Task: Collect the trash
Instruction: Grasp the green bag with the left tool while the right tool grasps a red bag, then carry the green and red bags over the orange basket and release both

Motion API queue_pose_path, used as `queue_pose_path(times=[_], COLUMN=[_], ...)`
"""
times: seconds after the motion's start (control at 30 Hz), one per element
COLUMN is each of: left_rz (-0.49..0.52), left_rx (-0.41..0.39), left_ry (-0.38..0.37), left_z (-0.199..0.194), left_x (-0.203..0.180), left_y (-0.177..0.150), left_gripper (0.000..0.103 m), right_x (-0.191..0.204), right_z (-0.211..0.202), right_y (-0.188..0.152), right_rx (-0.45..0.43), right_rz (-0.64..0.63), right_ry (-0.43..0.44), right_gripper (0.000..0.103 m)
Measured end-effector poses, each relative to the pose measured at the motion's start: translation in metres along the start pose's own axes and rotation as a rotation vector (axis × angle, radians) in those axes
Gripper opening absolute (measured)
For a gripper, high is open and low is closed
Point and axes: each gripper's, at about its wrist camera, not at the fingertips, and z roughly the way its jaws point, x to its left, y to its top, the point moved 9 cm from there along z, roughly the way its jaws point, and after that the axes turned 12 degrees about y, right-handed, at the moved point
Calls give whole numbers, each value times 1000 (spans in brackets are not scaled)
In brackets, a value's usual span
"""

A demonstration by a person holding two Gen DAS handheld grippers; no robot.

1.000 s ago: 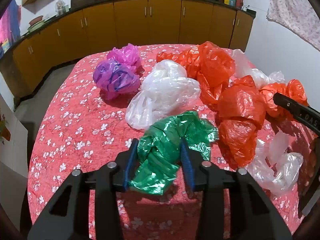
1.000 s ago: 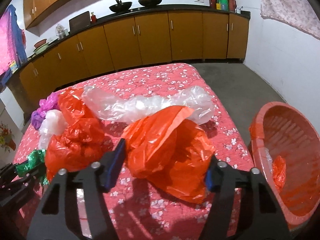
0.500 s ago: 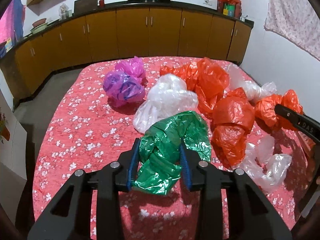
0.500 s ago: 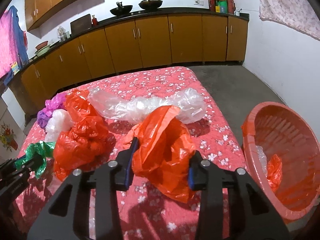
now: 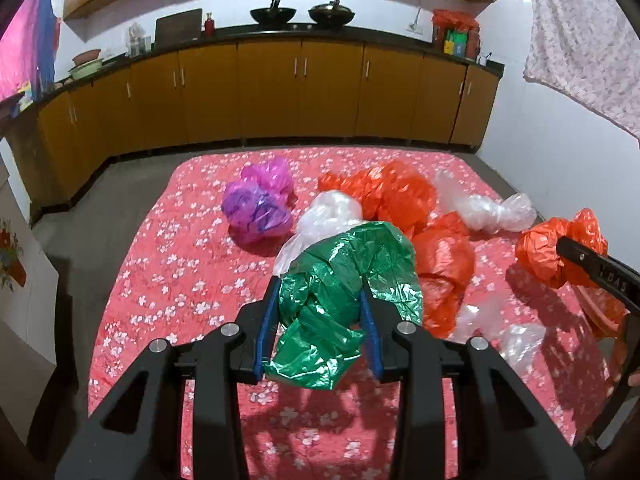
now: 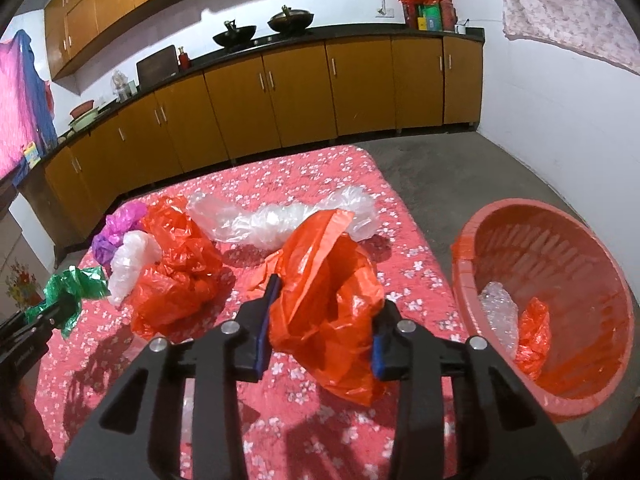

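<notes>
Grasp status first: my left tool [image 5: 320, 322] is clenched on a crumpled green plastic bag [image 5: 344, 292], and my right tool [image 6: 320, 326] is clenched on a crumpled orange plastic bag [image 6: 324, 304]. I hold both bags clear of the surface, each pinched near its bunched middle so that the loose film hangs below the blue pads rather than dragging over the pile. In my judgement this grip suits thin film: a bite on the gathered part is less likely to slip than one on a single edge.

Destination: a round orange slatted plastic basket [image 6: 600, 264] stands on the floor just beside the right edge of the surface. It already contains a clear crumpled bag and a small orange one, so collection is under way. I judge the right-hand bag to be next for transfer, being nearest the basket.

Remaining items on the surface: a purple and pink bag bundle [image 5: 256, 208], a white translucent bag [image 5: 332, 216], further orange bags [image 5: 392, 196] and a long clear plastic sheet [image 6: 280, 220].

Surface and room: the work area is a low platform covered by a red cloth with white flowers [image 5: 180, 280]. Behind it a run of yellow-brown cabinets [image 5: 300, 92] under a black counter carries two dark woks. A floral cloth hangs on the white wall at right.
</notes>
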Motion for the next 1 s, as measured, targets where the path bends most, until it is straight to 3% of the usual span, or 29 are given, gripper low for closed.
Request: queue_pose_path(times=[0.43,1.0], left_rz=[22,106], left_rx=[-57,-91], left_ry=[-70,-259], left_z=[-23,-39], left_x=[-43,-164], left_y=[22,43], left_gripper=[37,37], right_x=[-23,-129], right_z=[-46,-118], right_y=[7,10], right_rx=[-68,-170], right_rz=[43,158], right_ry=[-14,-177], right_gripper=[32,32])
